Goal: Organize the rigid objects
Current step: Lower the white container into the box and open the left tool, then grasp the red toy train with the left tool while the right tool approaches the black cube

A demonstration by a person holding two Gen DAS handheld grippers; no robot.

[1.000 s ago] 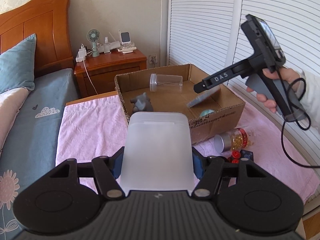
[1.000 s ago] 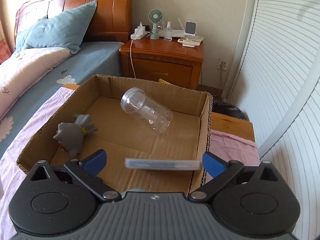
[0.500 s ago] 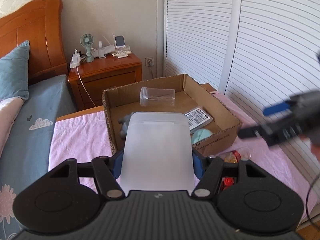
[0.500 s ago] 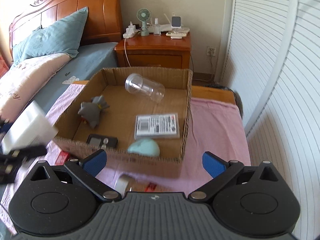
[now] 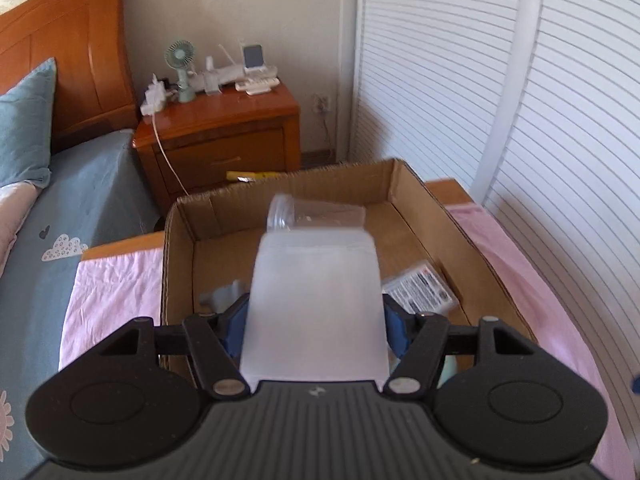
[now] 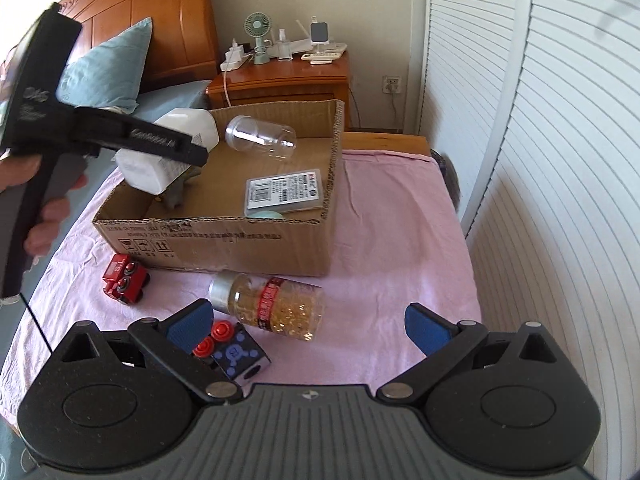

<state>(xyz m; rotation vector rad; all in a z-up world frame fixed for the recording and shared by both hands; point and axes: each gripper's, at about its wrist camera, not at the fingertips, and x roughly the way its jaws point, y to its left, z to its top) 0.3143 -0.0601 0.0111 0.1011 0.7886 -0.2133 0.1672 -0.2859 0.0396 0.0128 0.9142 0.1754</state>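
Note:
My left gripper [image 5: 316, 320] is shut on a white plastic container [image 5: 316, 296] and holds it over the near left part of the cardboard box [image 5: 472, 240]; the container also shows in the right wrist view [image 6: 168, 160]. The box [image 6: 224, 240] holds a clear cup [image 6: 260, 142], a flat labelled case [image 6: 284, 196], a grey toy [image 6: 176, 196] and a pale green object [image 6: 268, 214]. My right gripper [image 6: 308, 328] is open and empty, above the pink cloth in front of the box, near a bottle of yellow capsules [image 6: 272, 304].
A red toy train [image 6: 124, 272] and a blue cube with red buttons [image 6: 232, 352] lie on the pink cloth [image 6: 400, 240]. A wooden nightstand [image 5: 216, 140] stands behind the box, a bed [image 5: 60, 200] to the left, louvred doors [image 5: 520, 100] to the right.
My left gripper has carried the white container forward over the box. My right gripper has pulled back from the box, leaving the flat case inside, and now hangs over the cloth in front.

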